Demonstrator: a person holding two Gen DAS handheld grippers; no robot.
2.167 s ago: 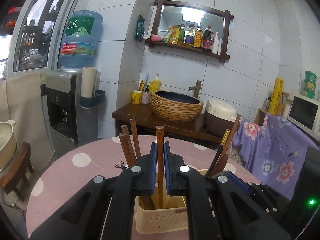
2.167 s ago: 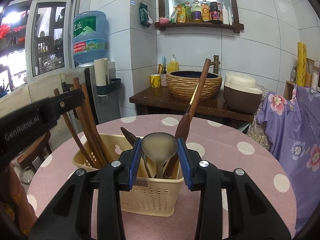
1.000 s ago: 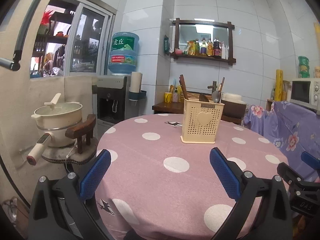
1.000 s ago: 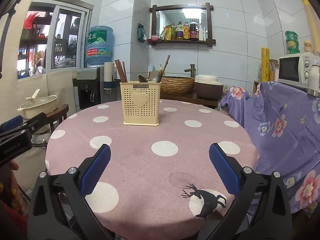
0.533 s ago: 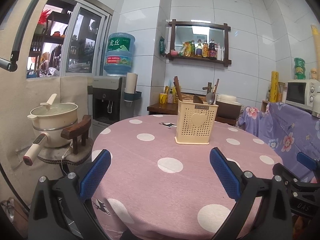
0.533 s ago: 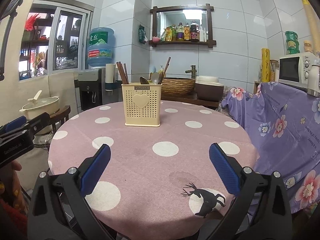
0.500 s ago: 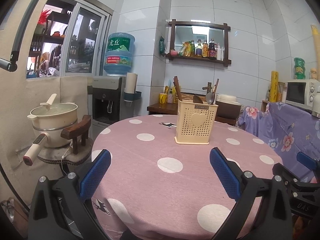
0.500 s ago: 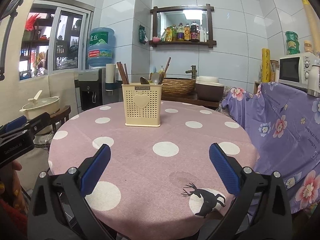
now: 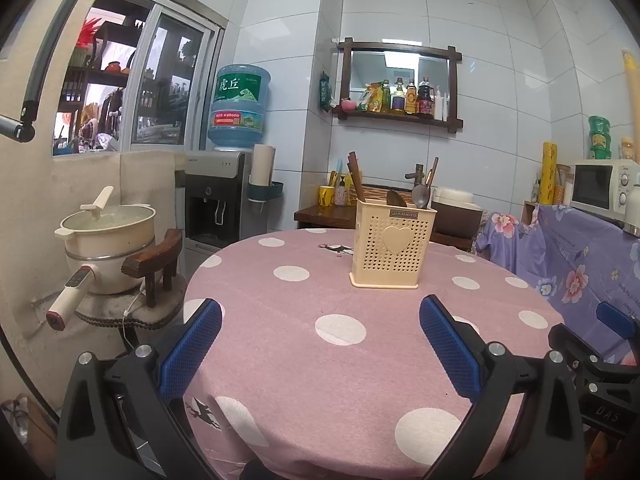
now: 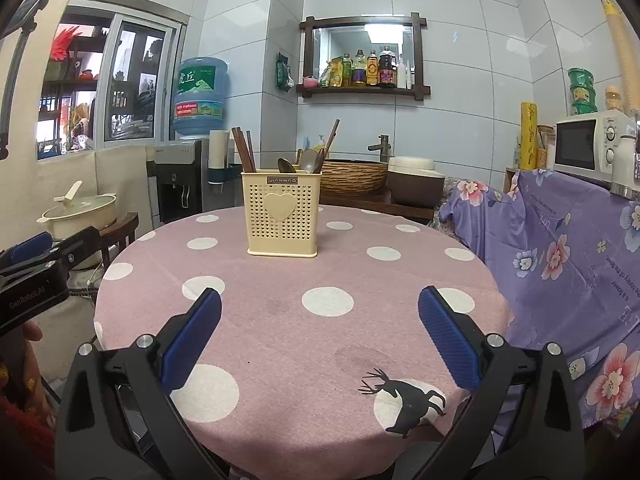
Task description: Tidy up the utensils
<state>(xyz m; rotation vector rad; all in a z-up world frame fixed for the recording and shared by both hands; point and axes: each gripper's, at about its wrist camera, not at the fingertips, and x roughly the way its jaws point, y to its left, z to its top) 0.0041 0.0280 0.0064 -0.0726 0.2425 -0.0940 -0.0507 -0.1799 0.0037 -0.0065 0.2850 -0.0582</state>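
Left wrist view: my left gripper (image 9: 320, 344) hangs wide apart and holding nothing over the near edge of the round table (image 9: 304, 360), whose pink cloth carries white dots. The cream utensil basket (image 9: 393, 250) stands upright toward the far side of the table, well apart from both tools, with dark chopsticks (image 9: 355, 178) in its left part and spoons (image 9: 420, 196) in its right. Nothing lies on the cloth between my fingers and the basket. Off the table's left edge a cream pot (image 9: 108, 248) sits on a small wooden chair (image 9: 154, 264), with a water dispenser (image 9: 218, 208) behind. From the right wrist, my right gripper (image 10: 320, 336) is likewise spread wide and holding nothing, the basket (image 10: 282, 216) straight ahead; my left tool shows at the frame's left edge, a flowered purple cloth (image 10: 560, 248) drapes to the right, and a microwave (image 10: 588, 146) stands above it.
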